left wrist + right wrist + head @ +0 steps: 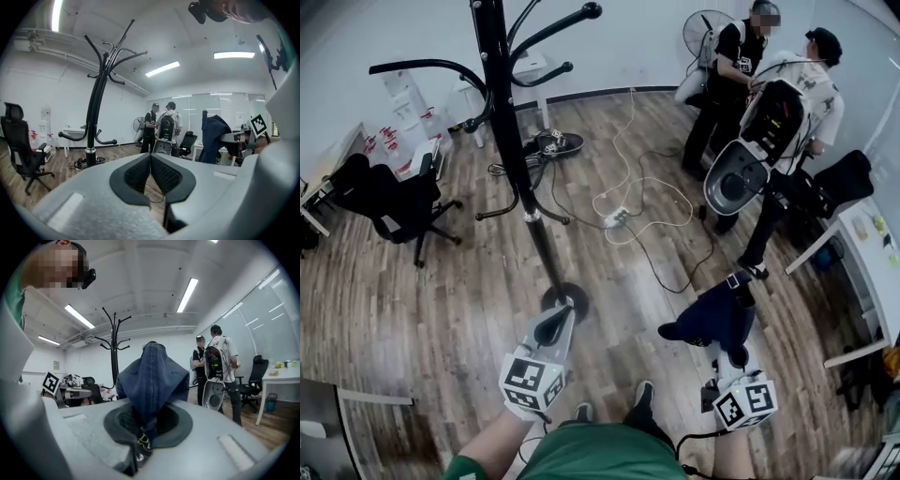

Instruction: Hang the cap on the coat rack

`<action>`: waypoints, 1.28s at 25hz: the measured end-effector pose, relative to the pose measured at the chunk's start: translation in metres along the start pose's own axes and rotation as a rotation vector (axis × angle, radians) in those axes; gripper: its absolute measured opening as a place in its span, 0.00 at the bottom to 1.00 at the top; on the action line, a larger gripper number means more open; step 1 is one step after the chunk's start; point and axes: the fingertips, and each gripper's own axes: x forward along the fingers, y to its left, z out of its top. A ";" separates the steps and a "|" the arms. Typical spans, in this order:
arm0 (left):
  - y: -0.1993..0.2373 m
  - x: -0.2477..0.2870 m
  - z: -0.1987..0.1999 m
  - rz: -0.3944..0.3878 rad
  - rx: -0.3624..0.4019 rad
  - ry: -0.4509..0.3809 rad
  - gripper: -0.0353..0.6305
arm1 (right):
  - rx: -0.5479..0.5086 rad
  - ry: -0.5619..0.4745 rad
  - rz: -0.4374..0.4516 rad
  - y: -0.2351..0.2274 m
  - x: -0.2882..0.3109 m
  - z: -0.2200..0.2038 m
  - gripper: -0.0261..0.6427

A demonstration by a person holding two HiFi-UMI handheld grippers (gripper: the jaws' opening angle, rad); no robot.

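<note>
Head view: wood-plank floor (412, 309) with a loose white cable (649, 184), black coat rack (508, 131) ahead; right claw (143, 427) clamped on the navy cap (152, 376), left claw (150, 174) closed, holding nothing

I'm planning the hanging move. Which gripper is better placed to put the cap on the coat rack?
Right. The right gripper is shut on the cap, with the coat rack ahead; the left gripper is shut and empty.
</note>
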 end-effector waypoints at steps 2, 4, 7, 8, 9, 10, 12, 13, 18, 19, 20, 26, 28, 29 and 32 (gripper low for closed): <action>-0.001 0.012 0.012 0.053 0.000 -0.015 0.07 | -0.009 -0.009 0.060 -0.015 0.023 0.013 0.08; -0.004 0.025 0.026 0.099 0.011 -0.035 0.07 | -0.024 -0.022 0.118 -0.029 0.048 0.029 0.08; -0.008 0.036 0.042 0.176 0.024 -0.058 0.07 | -0.048 -0.039 0.208 -0.045 0.084 0.050 0.08; -0.010 0.038 0.045 0.203 0.025 -0.063 0.07 | -0.058 -0.043 0.241 -0.050 0.095 0.056 0.08; -0.013 0.040 0.048 0.232 0.025 -0.067 0.07 | -0.069 -0.047 0.274 -0.053 0.105 0.062 0.08; -0.016 0.040 0.049 0.262 0.026 -0.069 0.07 | -0.077 -0.050 0.308 -0.057 0.115 0.067 0.08; -0.020 0.035 0.048 0.330 0.013 -0.069 0.07 | -0.084 -0.054 0.376 -0.058 0.133 0.077 0.08; -0.020 0.030 0.047 0.364 -0.004 -0.070 0.07 | -0.086 -0.054 0.406 -0.055 0.141 0.081 0.08; -0.012 -0.007 0.045 0.500 -0.061 -0.067 0.07 | -0.146 -0.077 0.540 -0.024 0.175 0.114 0.08; -0.012 -0.012 0.043 0.519 -0.063 -0.065 0.07 | -0.162 -0.087 0.564 -0.019 0.181 0.121 0.08; -0.010 -0.016 0.042 0.537 -0.065 -0.063 0.07 | -0.175 -0.098 0.584 -0.015 0.187 0.127 0.08; 0.036 -0.026 0.042 0.606 -0.089 -0.082 0.07 | -0.171 -0.142 0.635 0.017 0.243 0.154 0.08; 0.052 -0.030 0.049 0.613 -0.089 -0.090 0.07 | -0.153 -0.139 0.642 0.028 0.256 0.163 0.08; 0.060 -0.032 0.054 0.616 -0.089 -0.097 0.07 | -0.154 -0.138 0.648 0.034 0.262 0.168 0.08; 0.080 -0.037 0.058 0.615 -0.100 -0.117 0.07 | -0.186 -0.136 0.662 0.051 0.279 0.181 0.08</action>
